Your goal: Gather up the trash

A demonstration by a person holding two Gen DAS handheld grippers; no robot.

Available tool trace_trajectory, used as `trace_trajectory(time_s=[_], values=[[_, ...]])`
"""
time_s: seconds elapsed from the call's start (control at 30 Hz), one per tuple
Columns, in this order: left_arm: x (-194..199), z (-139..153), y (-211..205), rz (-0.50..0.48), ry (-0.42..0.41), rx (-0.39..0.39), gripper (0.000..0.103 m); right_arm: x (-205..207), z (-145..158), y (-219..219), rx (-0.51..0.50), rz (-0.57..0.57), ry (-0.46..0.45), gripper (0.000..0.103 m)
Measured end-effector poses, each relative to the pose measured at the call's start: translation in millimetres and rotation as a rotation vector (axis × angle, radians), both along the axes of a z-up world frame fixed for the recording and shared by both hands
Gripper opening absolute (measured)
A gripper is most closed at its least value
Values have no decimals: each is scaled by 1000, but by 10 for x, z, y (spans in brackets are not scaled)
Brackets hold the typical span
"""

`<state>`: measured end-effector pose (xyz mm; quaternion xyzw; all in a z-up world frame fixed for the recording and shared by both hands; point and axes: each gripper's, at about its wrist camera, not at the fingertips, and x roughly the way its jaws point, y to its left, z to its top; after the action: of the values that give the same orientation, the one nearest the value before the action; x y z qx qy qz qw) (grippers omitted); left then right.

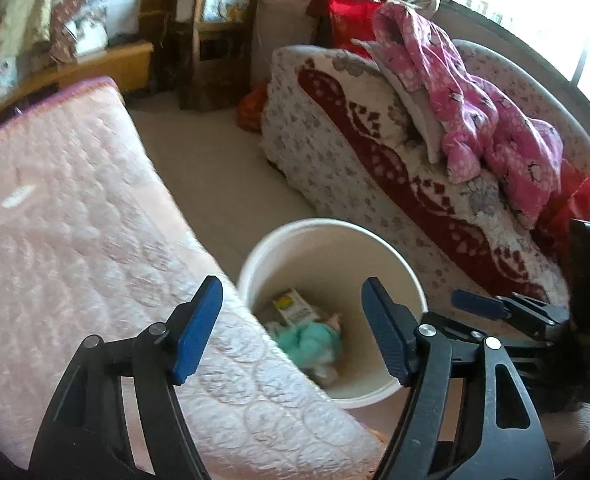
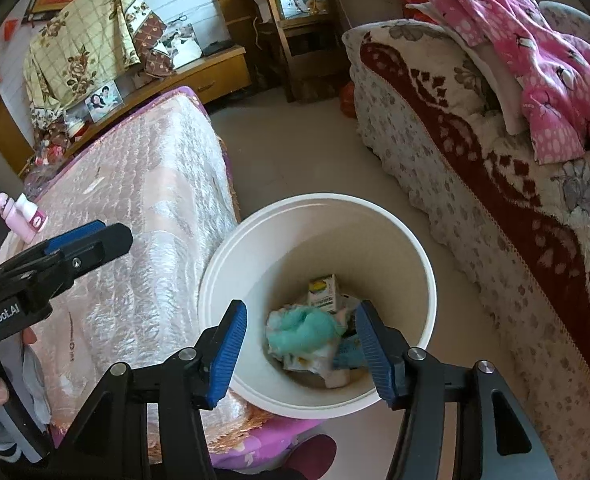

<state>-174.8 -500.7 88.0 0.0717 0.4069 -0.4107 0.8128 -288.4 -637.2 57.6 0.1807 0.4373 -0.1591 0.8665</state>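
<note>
A white round bin (image 1: 409,280) (image 2: 423,240) stands on the floor between a table and a sofa. Inside lie a small carton (image 1: 293,306) (image 2: 323,289), a crumpled teal wrapper (image 1: 315,340) (image 2: 307,330) and other scraps. My left gripper (image 1: 291,336) is open and empty, over the table's edge and the bin's left rim. My right gripper (image 2: 301,354) is open and empty right above the bin's mouth. The right gripper also shows in the left wrist view (image 1: 495,308), and the left gripper in the right wrist view (image 2: 87,236). Two small pink bottles (image 2: 21,216) stand on the table at far left.
The table (image 1: 75,240) (image 2: 135,220) has a pink quilted cover. The sofa (image 1: 375,168) (image 2: 475,160) carries a red-patterned blanket and pink clothes (image 1: 475,108) (image 2: 535,52). A wooden chair (image 1: 215,32) (image 2: 295,32) and a low cabinet (image 2: 199,72) stand at the back.
</note>
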Motion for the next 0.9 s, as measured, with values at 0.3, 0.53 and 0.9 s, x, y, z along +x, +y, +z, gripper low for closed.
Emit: trace_trajectory(time_s=[0.3,0.53,0.9], values=[[-158,212,290,101,-132,43,71,-89,250,296,-54,0,-72,60],[-314,401,557,134,-172,6,71,-211,504,559,-110,-20,-134,63],[-603,708,898,152,-280,-45,71,-474,922,954,-246,-72,-240,78]])
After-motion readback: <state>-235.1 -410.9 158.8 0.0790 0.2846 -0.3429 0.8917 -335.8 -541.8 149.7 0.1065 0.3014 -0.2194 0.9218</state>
